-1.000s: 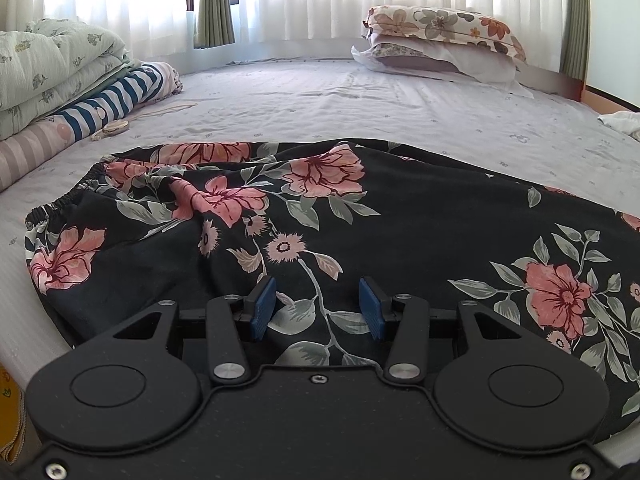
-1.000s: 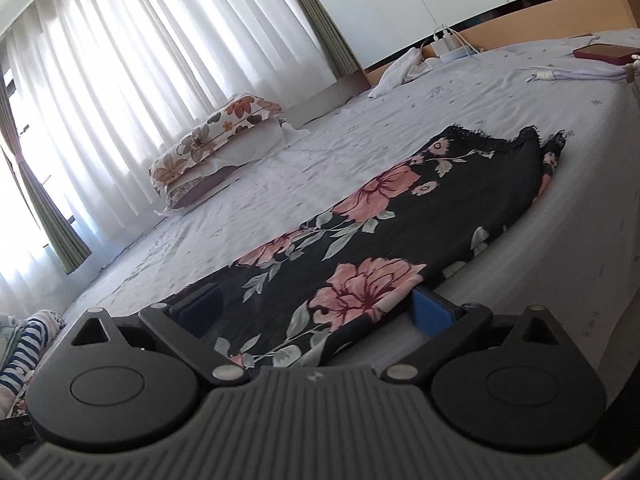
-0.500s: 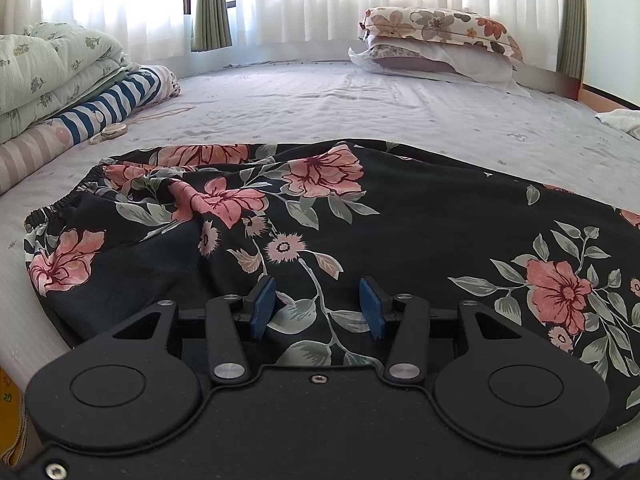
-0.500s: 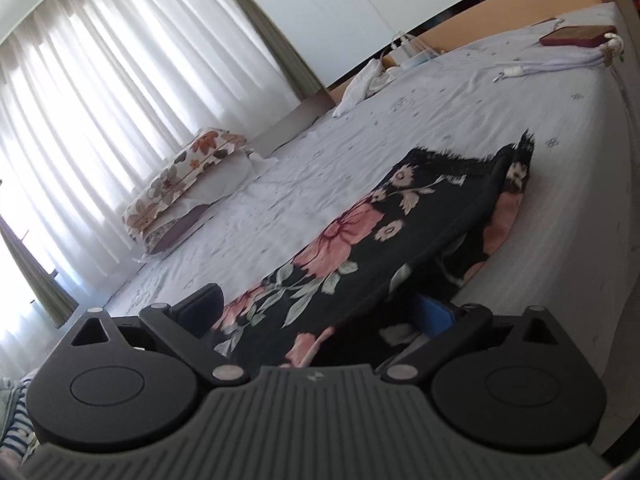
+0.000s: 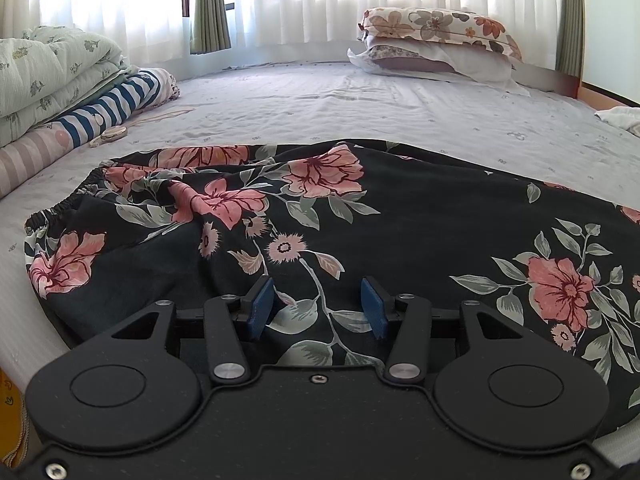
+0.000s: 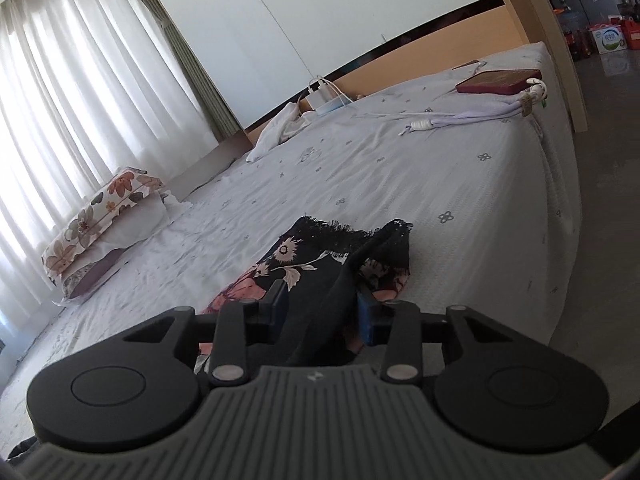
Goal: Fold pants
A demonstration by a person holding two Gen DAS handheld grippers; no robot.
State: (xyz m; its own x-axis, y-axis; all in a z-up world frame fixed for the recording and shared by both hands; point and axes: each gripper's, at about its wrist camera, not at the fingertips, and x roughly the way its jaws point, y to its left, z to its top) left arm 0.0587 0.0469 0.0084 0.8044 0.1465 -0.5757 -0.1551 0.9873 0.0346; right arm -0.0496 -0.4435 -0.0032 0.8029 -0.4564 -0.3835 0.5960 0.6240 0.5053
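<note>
Bed (image 5: 360, 96) covered with pale lavender sheet, small printed motifs. Sheer white curtains (image 5: 304, 0) across a bright window, daylight coming through; olive drapes (image 5: 210, 4) at the sides. Two stacked pillows (image 5: 436, 44) near the window, top one floral. Folded pale green quilt (image 5: 44, 76) and striped bedding (image 5: 116, 108) at the left edge of the bed. Right wrist view: white wall (image 6: 320, 20), orange-tan headboard (image 6: 440, 44), dark red book (image 6: 500, 80) and white cables (image 6: 460, 118) on the sheet, grey floor (image 6: 608, 200) beside the bed.

Black left tool (image 5: 316, 306) and right tool (image 6: 322, 312), blue pads, silver screws
</note>
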